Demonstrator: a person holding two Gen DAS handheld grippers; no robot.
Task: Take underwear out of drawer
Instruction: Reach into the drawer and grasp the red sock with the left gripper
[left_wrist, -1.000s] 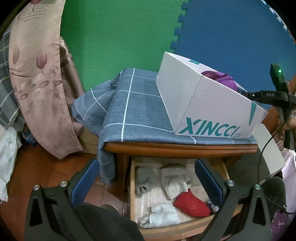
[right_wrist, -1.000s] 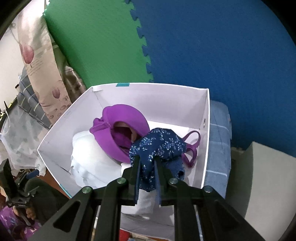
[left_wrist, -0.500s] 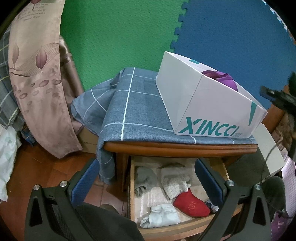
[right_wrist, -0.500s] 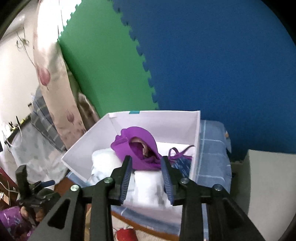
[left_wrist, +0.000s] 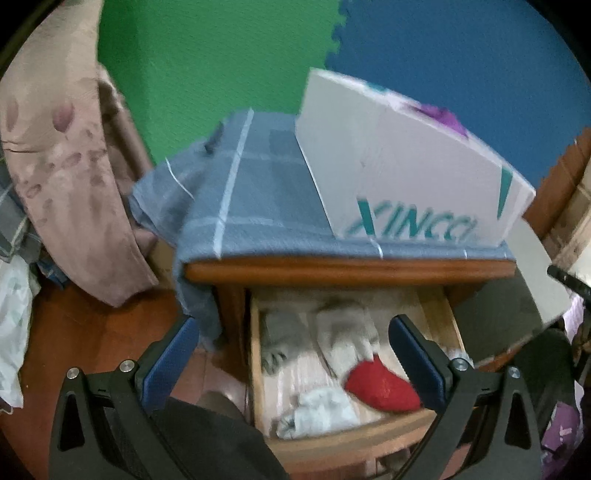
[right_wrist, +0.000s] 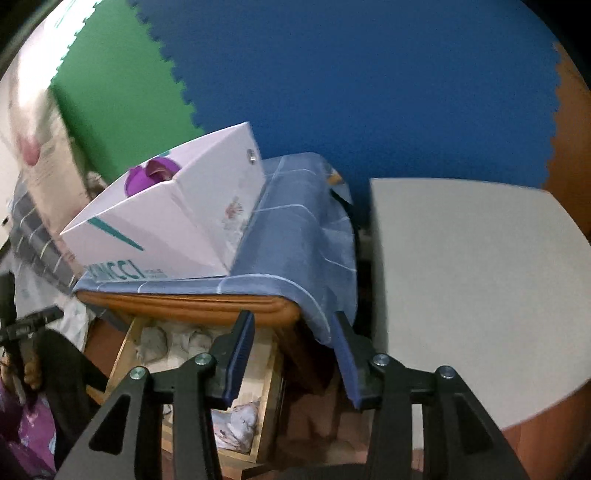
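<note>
The wooden drawer (left_wrist: 256, 354) stands pulled out under the nightstand. In it lie a red garment (left_wrist: 380, 387), a grey one (left_wrist: 284, 328), a pale one (left_wrist: 347, 336) and a white one (left_wrist: 317, 410). My left gripper (left_wrist: 295, 354) hangs open above the drawer with nothing between its blue pads. My right gripper (right_wrist: 291, 354) is in front of the nightstand's right corner, jaws opening, with nothing between them. The drawer (right_wrist: 122, 354) lies below and left of it. A white XINCCI box (right_wrist: 166, 229) on top holds a purple garment (right_wrist: 155, 173).
A blue-grey checked cloth (left_wrist: 258, 192) covers the nightstand top and hangs over its sides. A flat grey-white panel (right_wrist: 461, 288) stands to the right. A floral cushion (left_wrist: 62, 166) leans at the left. Green and blue foam mats line the wall behind.
My right gripper has let go of a dark blue patterned garment in the box, opened, and drawn back and down in front of the nightstand. The left gripper has barely moved.
</note>
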